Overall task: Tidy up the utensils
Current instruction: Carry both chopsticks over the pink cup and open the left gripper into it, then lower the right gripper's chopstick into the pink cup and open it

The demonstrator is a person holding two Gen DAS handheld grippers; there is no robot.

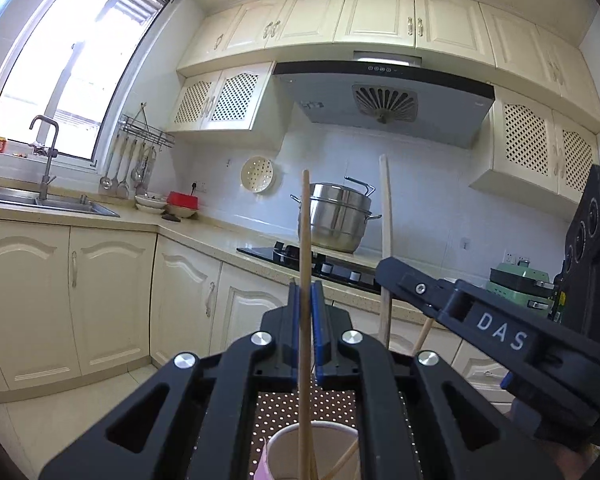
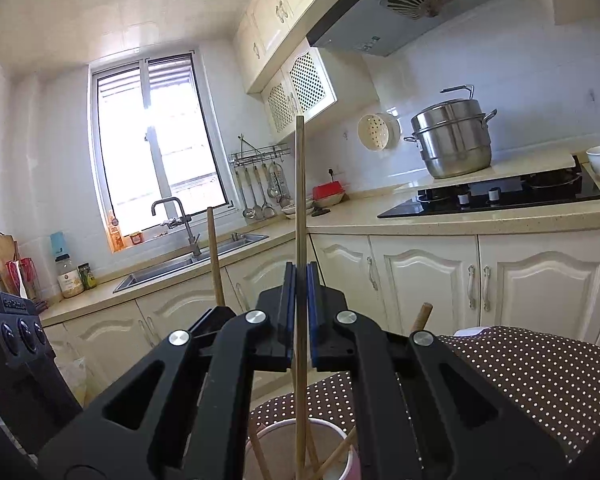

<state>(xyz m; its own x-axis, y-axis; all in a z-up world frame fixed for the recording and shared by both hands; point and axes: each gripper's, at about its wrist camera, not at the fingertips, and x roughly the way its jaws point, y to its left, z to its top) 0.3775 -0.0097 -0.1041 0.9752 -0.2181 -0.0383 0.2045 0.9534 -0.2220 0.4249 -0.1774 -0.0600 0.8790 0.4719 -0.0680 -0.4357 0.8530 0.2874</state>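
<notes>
Crowding the cup (image 2: 300,446), loose chopsticks (image 2: 338,456) flank both grippers.

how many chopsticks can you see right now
4, perhaps more hidden. One upright in the left gripper, one upright in the right gripper, two leaning loose in the paper cup: chopsticks.

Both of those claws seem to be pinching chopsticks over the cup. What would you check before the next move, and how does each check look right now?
1. Left gripper shut on its chopstick: ok.
2. Right gripper shut on its chopstick: ok.
3. Both sticks roughly upright: ok.
4. Paper cup right below them: ok.
5. Sticks' lower ends inside the cup: ok.
6. Whether they touch the cup's bottom: cannot tell.
</notes>
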